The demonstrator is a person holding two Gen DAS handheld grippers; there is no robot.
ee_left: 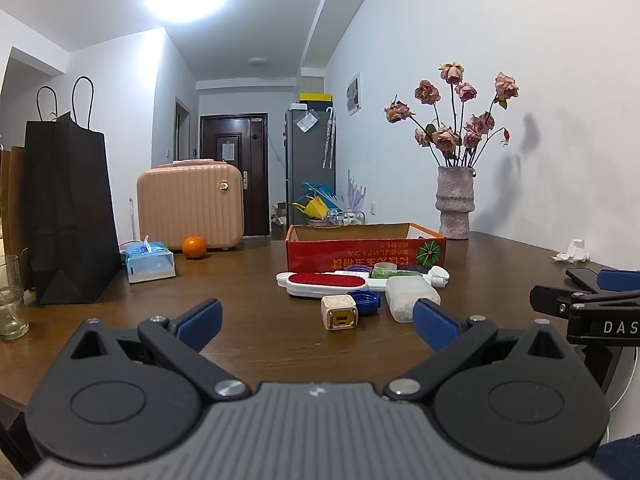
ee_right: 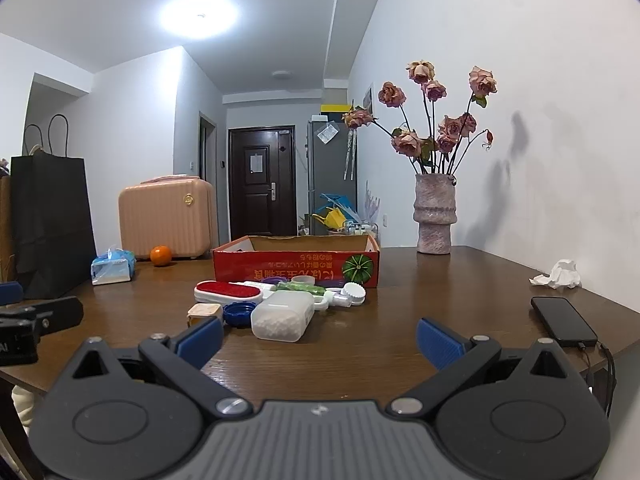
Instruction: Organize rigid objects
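The left gripper (ee_left: 318,322) and right gripper (ee_right: 320,338) both hang spread wide and empty over the wooden table (ee_right: 400,340). Just ahead of the left one stands a cream charger cube (ee_left: 339,313); a translucent plastic case (ee_right: 283,315) lies ahead-left of the right. Beyond them sit a red lint brush (ee_left: 325,282), a blue bottle cap (ee_left: 364,303), then the red cardboard box (ee_right: 296,262).
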